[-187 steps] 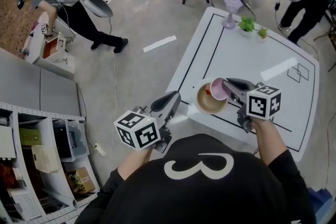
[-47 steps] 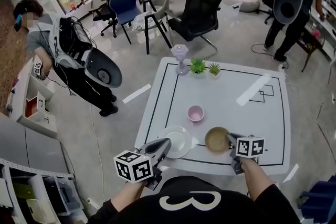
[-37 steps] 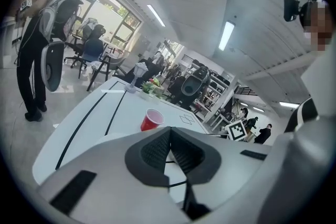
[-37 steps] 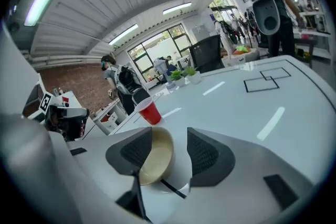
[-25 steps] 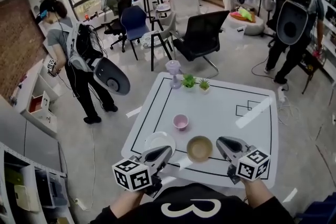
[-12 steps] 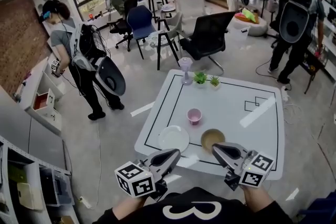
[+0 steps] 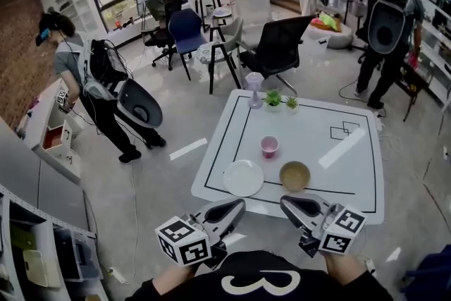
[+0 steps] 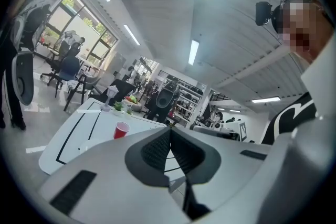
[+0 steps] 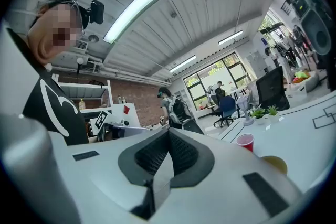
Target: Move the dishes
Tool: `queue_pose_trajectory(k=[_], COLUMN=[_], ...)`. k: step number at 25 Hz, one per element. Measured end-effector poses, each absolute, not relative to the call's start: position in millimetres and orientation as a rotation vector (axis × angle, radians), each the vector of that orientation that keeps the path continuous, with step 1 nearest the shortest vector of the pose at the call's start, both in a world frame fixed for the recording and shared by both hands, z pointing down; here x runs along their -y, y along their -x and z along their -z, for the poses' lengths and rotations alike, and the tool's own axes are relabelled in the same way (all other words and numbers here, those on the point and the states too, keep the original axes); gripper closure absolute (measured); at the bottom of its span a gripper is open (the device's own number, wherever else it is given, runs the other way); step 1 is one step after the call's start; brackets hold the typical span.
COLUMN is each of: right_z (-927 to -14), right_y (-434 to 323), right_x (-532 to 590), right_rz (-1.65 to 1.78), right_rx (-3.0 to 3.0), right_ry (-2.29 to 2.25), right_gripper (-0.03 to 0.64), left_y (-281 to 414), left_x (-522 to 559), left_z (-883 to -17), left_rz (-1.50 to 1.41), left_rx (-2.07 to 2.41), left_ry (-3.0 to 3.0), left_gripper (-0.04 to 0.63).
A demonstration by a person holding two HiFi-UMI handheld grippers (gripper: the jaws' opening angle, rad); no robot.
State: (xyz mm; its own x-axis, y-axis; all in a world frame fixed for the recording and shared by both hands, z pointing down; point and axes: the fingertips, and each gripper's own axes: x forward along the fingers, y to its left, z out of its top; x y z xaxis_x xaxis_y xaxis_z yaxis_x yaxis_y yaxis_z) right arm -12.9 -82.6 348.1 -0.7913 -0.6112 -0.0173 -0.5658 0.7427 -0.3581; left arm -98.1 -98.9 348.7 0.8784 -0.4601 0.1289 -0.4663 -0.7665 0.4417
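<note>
Three dishes stand apart on the white table [image 7: 352, 173]: a white plate [image 7: 243, 177] near the front left, a tan bowl [image 7: 294, 175] to its right, and a pink cup [image 7: 269, 146] behind them. The cup [image 8: 121, 129] shows red in the left gripper view, and the cup [image 9: 244, 141] and bowl [image 9: 275, 164] show in the right gripper view. Both grippers are held short of the table's front edge, off the dishes. My left gripper [image 7: 232, 206] is shut and holds nothing. My right gripper [image 7: 287, 204] is also shut and empty.
A lamp [image 7: 254, 89] and two small potted plants [image 7: 282, 101] stand at the table's far edge. A black chair [image 7: 278, 46] is behind the table. A person with a backpack [image 7: 99, 91] stands at the left, another [image 7: 387, 32] at the right. Shelves [image 7: 42, 243] line the near left.
The right gripper let go of the tan bowl, which now stands on the table, and both grippers drew back from the table edge. The head view has pulled away, so the table looks farther.
</note>
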Motion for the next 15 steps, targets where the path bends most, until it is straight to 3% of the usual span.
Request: queue_pose_trajectory(k=[15], right_z=[-351], right_y=[29], right_x=[57], right_rz=[0.461], right_rx=[-2.756], right_ry=[1.098], right_gripper=[0.607], left_y=[115], left_x=[79], left_z=[-351], left_rz=[-0.021], left_rx=[0.576], left_ry=[-2.606], left_gripper=[0.592])
